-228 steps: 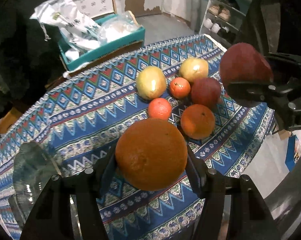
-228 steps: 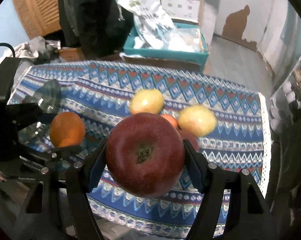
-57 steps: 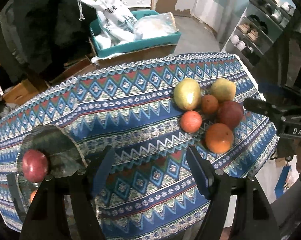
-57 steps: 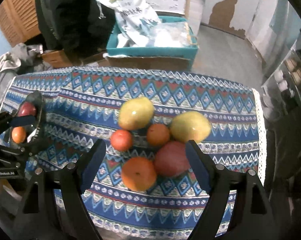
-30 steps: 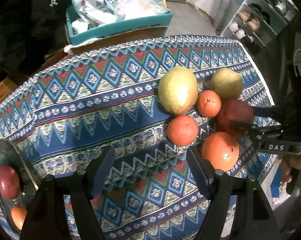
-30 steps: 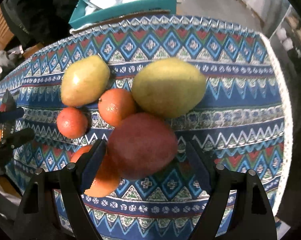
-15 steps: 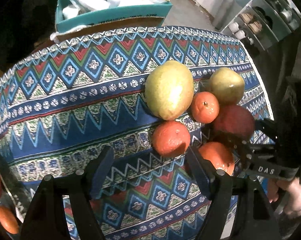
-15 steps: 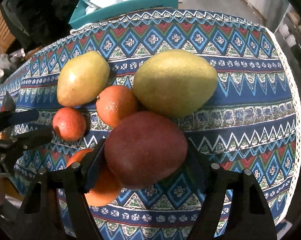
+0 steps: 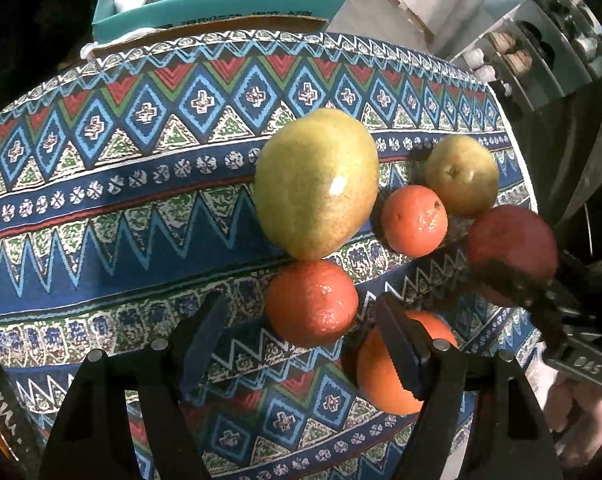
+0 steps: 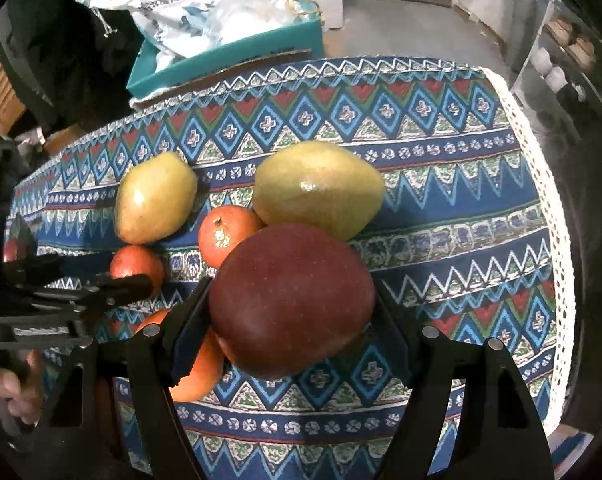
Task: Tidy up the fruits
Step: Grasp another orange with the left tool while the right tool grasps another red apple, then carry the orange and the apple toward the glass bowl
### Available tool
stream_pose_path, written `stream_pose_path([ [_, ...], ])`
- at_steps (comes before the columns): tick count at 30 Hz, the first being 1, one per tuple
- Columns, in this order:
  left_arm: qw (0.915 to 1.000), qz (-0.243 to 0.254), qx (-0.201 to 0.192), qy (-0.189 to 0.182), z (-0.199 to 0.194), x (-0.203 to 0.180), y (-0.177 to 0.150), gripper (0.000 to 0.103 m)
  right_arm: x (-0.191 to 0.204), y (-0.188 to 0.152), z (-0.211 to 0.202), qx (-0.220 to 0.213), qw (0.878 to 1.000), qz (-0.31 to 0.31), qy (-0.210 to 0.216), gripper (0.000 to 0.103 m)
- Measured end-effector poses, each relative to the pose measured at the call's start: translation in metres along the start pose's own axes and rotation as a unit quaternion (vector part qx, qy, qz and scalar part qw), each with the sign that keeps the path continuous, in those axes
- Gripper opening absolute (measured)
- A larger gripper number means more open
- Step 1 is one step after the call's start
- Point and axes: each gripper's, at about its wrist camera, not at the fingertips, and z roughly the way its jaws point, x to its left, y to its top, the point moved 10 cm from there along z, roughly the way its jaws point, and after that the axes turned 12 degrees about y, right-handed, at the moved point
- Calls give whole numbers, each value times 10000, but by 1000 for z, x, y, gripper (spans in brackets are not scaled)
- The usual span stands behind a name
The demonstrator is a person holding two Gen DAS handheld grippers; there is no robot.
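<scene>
Several fruits lie clustered on the patterned tablecloth point(image 9: 141, 200). My right gripper point(image 10: 291, 320) is shut on a dark red apple point(image 10: 293, 300); the apple also shows in the left wrist view point(image 9: 513, 248). My left gripper point(image 9: 301, 344) is open, its fingers either side of a small orange point(image 9: 311, 304) without touching it. A big orange point(image 9: 385, 368) lies just right of my left gripper. Two yellow-green pears point(image 9: 319, 184) point(image 9: 461, 176) and another small orange point(image 9: 415, 220) lie behind.
A teal box point(image 10: 229, 60) with plastic bags stands beyond the table's far edge. A shoe rack point(image 9: 541, 32) is at the far right. The glass bowl's edge, with a red fruit point(image 10: 9, 250) in it, shows at the far left.
Both grippers moved in on the fruit cluster. My right gripper closed on the dark red apple. My left gripper came around the small orange.
</scene>
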Motion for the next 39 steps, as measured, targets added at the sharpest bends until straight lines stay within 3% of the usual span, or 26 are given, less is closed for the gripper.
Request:
stream_pose_path([
  [3, 9999, 74, -73, 76, 3, -1, 1, 77, 0, -1, -3, -17, 10000, -5, -25, 76],
  [4, 9999, 106, -79, 99, 5, -4, 2, 71, 0, -1, -3, -18, 10000, -19, -19, 76],
  [5, 9998, 174, -60, 82, 7, -6, 2, 56, 1, -1, -3, -11, 10000, -35, -9, 76],
  [7, 9994, 331, -94, 80, 8, -13, 2, 47, 2, 1, -3, -11, 10000, -52, -4, 76],
  [15, 9972, 614, -290, 312, 0, -21, 0, 46, 18, 8, 1, -37, 9998, -211, -58, 76],
  [28, 9909, 758, -1059, 341, -70, -2, 5, 46, 50, 18, -16, -252, 9979, -600, -52, 76],
  [39, 9871, 708, -1368, 432, -108, 16, -4, 46, 75, 25, -40, -504, 9957, -781, 4, 76],
])
